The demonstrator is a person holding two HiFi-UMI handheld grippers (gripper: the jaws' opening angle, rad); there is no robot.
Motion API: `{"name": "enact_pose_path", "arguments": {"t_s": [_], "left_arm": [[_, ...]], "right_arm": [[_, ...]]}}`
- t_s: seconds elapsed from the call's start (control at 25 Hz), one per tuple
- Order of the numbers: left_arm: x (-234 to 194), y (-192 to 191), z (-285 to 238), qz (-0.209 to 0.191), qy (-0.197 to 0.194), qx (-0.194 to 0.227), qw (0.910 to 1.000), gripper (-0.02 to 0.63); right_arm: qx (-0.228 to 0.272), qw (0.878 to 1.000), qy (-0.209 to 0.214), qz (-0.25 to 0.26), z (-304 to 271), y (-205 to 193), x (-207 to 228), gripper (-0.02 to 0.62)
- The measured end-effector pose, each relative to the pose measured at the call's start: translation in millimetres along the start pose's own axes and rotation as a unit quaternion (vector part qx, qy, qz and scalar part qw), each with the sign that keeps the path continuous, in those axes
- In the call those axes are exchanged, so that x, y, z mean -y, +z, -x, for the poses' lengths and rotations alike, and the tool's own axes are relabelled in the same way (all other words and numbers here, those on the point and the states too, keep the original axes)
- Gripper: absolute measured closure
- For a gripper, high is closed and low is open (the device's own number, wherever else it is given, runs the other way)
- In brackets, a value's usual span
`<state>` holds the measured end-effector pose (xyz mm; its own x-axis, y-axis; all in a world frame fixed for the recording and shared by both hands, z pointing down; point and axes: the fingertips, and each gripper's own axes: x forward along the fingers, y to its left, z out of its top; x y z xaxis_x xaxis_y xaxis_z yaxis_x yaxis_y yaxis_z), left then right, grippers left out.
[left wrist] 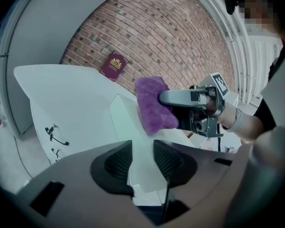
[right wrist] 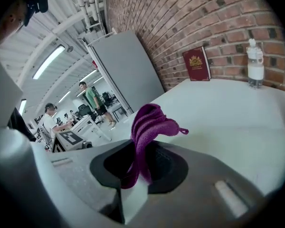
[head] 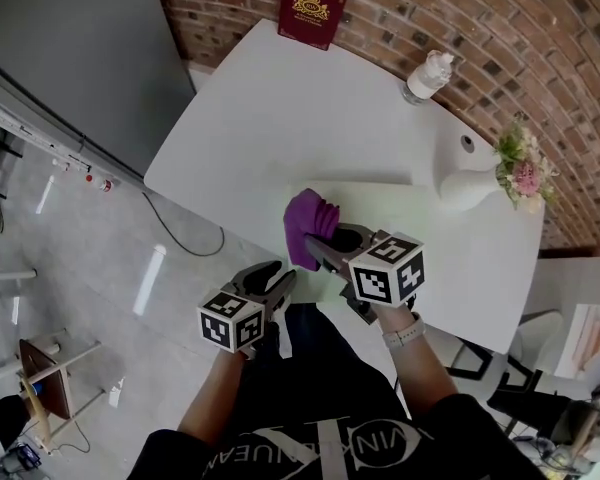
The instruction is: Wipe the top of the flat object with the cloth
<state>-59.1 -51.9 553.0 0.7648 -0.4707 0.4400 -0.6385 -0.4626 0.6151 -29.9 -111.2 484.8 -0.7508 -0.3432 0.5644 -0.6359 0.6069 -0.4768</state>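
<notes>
Purple fleecy cloth (right wrist: 149, 127) is clamped between the jaws of the right gripper (right wrist: 141, 163) and is held at the near end of the pale translucent flat sheet (head: 390, 208), which lies on the white table (head: 280, 118); contact cannot be confirmed. Left gripper (left wrist: 142, 159) is held narrowly apart, with nothing clamped.

Judgement: the cloth should be laid flat and drawn across in overlapping, lightly pressed strokes.

Clear plastic bottle (head: 427, 76): contents not discernible. White vase (head: 465, 183): pink flowers (head: 523, 168) are held.

Dark shirt (head: 280, 448), letters perhaps "VIN"; red book (head: 313, 8), gold print unreadable
</notes>
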Motion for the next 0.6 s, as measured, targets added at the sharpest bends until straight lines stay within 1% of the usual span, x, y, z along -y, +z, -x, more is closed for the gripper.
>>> {"name": "enact_pose_path", "arguments": {"t_s": [0.12, 0.28, 0.4, 0.6], "left_arm": [[1, -2, -3, -0.003, 0.001, -0.008, 1.0000, 0.489], [2, -3, -4, -0.001, 0.000, -0.010, 0.9999, 0.513], [2, -3, -3, 0.002, 0.003, -0.013, 0.9999, 0.515], [2, -3, -4, 0.002, 0.007, -0.015, 0.9999, 0.515]], "right_arm": [[-0.037, 0.999, -0.004, 0.014, -19, -16, -3, 0.515], [-0.083, 0.992, -0.045, 0.081, -31, -30, 6, 0.515], [-0.097, 0.988, -0.054, 0.109, -31, -31, 8, 0.515], [-0.107, 0.985, -0.063, 0.118, -23, -31, 17, 0.515]]}}
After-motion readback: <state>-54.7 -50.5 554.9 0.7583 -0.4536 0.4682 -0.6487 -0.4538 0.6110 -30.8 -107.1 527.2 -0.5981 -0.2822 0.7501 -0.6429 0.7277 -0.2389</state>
